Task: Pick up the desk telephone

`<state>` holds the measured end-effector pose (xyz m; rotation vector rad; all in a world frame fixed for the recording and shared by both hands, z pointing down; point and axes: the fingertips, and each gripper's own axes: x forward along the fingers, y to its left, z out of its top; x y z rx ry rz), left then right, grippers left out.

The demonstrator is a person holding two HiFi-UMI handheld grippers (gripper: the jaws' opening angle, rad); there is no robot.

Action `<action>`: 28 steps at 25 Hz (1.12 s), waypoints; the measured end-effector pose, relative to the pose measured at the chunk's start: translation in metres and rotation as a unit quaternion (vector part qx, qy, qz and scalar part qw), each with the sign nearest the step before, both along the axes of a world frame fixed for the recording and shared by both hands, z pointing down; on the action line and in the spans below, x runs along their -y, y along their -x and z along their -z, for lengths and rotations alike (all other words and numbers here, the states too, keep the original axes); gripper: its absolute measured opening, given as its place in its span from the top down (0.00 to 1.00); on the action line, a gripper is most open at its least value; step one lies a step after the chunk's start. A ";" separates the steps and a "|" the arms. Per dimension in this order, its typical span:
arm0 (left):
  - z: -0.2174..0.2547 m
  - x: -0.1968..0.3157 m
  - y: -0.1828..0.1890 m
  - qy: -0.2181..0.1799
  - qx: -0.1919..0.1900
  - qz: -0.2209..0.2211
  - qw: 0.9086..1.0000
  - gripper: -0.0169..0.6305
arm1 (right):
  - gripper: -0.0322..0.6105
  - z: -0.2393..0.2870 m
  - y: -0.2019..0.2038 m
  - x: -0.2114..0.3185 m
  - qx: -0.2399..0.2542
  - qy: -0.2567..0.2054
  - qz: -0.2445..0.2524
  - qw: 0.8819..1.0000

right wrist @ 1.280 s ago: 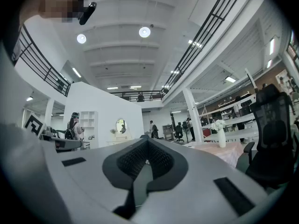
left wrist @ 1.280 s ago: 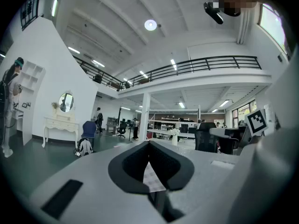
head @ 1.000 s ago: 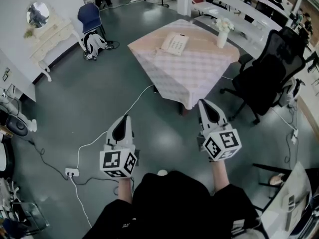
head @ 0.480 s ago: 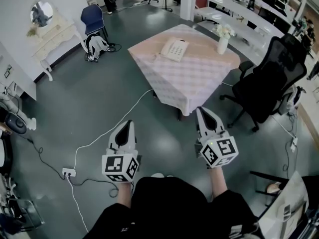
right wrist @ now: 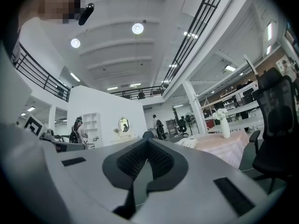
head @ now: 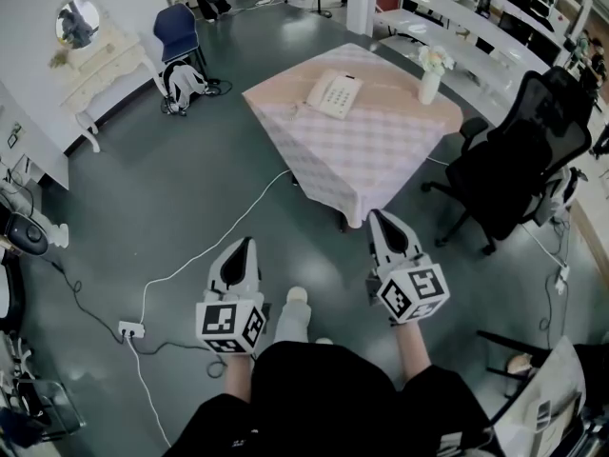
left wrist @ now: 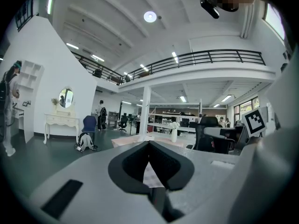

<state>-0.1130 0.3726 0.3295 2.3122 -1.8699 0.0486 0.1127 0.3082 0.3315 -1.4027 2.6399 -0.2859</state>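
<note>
The white desk telephone (head: 333, 94) lies on the far left part of a table (head: 381, 165) under a pink checked cloth. It also shows small and far off in the right gripper view, telephone (right wrist: 188, 142). Both grippers hang well short of the table, over the floor, pointing toward it. My left gripper (head: 245, 244) is shut with nothing in it, and its jaws (left wrist: 149, 143) meet at the tip. My right gripper (head: 379, 215) is shut and empty too, right gripper (right wrist: 147, 141), close to the table's near corner.
A white vase with flowers (head: 431, 74) stands on the table's right side. A black office chair (head: 523, 155) sits right of the table. A white cable and power strip (head: 130, 329) run over the floor at left. A blue chair (head: 176, 31) and white dresser (head: 95, 65) stand far left.
Both grippers have sunk lower in the head view and the table sits a little nearer. A shoe has come into view between the grippers. The jaws stay shut.
</note>
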 end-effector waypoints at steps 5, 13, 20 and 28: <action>-0.007 0.032 0.008 0.006 -0.003 -0.009 1.000 0.98 | 0.96 -0.010 0.005 0.028 0.001 0.011 -0.010 1.000; -0.015 0.108 0.026 0.013 -0.009 -0.040 0.999 0.98 | 0.96 -0.020 0.025 0.095 -0.002 0.028 -0.037 0.999; -0.013 0.181 0.050 0.014 -0.013 -0.074 0.997 0.98 | 0.96 -0.020 0.056 0.156 -0.001 0.037 -0.058 0.998; -0.022 0.244 0.060 0.018 -0.016 -0.116 0.993 0.98 | 0.96 -0.029 0.073 0.208 0.008 0.042 -0.092 0.995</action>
